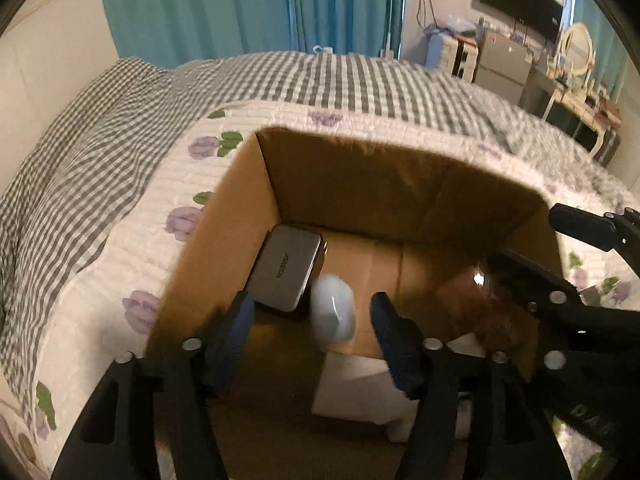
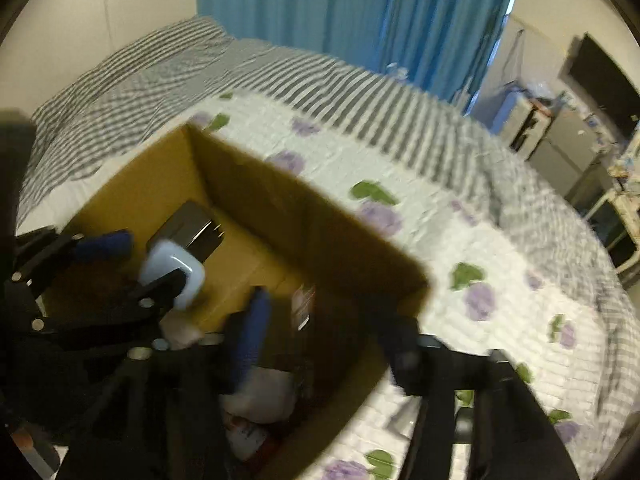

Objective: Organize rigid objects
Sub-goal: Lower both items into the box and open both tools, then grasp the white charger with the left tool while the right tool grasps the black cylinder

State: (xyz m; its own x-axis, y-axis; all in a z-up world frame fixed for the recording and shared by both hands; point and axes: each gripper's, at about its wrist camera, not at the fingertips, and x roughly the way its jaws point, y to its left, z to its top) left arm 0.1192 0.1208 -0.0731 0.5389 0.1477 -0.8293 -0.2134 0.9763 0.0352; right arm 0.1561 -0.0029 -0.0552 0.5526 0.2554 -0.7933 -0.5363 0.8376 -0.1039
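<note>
Both tongs, left (image 1: 312, 312) and right (image 2: 320, 328), open over cardboard box (image 1: 400, 184); white case (image 1: 334, 312) loose.

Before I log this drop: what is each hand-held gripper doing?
Left hand-held gripper: open, white case loose between the fingers.
Right hand-held gripper: open, holding nothing.

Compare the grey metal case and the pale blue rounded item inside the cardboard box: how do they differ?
The grey metal case is flat-faced and boxy with printed lettering; the pale blue rounded item is smooth, curved and unmarked. The case appears sharp, leaning in the far left corner; the blue item is motion-blurred, free between the open fingers of the left tool. Both are inside the cardboard box.
</note>
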